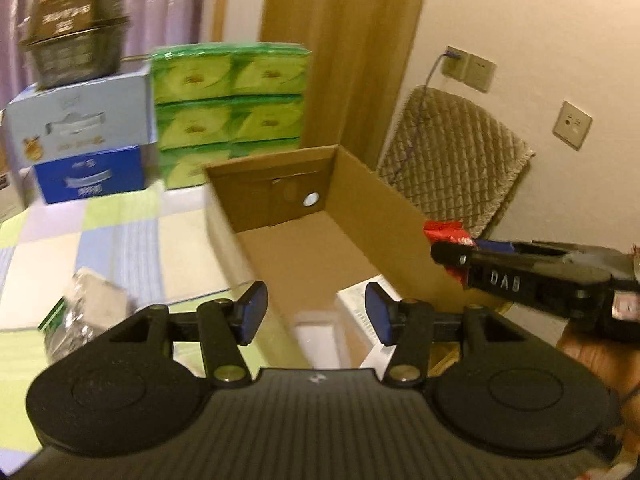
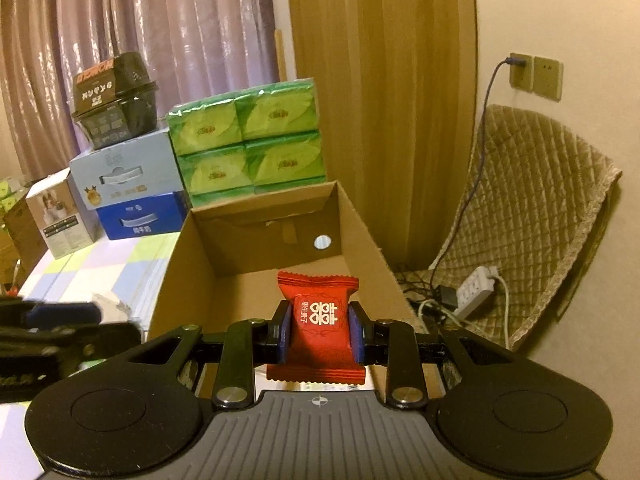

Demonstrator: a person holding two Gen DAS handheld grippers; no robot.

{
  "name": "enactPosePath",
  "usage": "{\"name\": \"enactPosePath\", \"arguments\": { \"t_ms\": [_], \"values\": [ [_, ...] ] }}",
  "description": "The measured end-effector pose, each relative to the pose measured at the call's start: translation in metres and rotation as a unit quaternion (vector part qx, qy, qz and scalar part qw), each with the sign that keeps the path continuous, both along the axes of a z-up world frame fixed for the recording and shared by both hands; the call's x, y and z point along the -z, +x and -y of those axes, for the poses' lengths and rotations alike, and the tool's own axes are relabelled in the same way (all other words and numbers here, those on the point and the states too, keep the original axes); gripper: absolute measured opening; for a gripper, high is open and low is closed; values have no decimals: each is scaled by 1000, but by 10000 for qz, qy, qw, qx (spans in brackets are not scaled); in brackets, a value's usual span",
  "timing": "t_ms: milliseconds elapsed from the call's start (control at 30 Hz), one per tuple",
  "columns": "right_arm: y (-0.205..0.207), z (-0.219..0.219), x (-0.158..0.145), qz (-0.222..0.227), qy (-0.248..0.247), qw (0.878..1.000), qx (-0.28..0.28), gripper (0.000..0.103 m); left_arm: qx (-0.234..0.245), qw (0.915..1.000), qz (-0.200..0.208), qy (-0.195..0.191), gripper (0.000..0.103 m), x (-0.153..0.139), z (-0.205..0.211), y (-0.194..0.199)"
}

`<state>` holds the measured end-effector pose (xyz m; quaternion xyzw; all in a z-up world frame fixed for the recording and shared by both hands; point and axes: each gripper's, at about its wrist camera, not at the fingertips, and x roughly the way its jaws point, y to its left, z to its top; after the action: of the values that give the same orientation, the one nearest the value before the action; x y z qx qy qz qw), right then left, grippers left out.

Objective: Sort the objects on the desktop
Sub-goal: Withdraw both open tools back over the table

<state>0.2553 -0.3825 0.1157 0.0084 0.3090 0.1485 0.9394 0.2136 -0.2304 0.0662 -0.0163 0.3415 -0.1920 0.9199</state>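
Right hand-held gripper [image 2: 320,334] clamps red candy packet [image 2: 318,328], long axis upright, above cardboard box [image 2: 360,224].

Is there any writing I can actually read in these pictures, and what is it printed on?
"DAB": raised letters on the side of the right hand-held gripper.
Double-happiness sign "囍": white, on the red candy packet; the small characters beside it are too small to read.
Black tub, light blue box, dark blue box, white carton, green tissue packs: print blurred, unreadable.
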Motion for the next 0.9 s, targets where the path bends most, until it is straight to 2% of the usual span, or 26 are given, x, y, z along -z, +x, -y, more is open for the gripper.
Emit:
{"name": "enactPosePath", "arguments": {
  "t_ms": [33,133,200,267,500,767,900],
  "values": [
    [2,-2,1,-34,48,10000,-60,28,-41,10000,1,9,49,1,-5,-3],
    [3,-4,-1,8,160,9999,-36,55,-155,9999,3,-1,52,3,-18,-14],
    [-1,-4,-4,59,200,9998,-27,56,-233,9997,4,3,55,4,-27,-21],
    [-6,-2,-5,74,220,9997,-18,57,-314,9995,2,-6,63,5,-37,-28],
    [-36,1,-6,18,453,9990,36,65,-627,9980,-96,46,74,14,-73,-60],
    [-85,-20,-12,68,698,9973,-226,80,-1085,9935,-259,236,78,28,-121,-97],
    [-111,-39,-10,109,655,9967,-477,83,-1384,9892,-406,264,79,35,-150,-114]
  ]
}}
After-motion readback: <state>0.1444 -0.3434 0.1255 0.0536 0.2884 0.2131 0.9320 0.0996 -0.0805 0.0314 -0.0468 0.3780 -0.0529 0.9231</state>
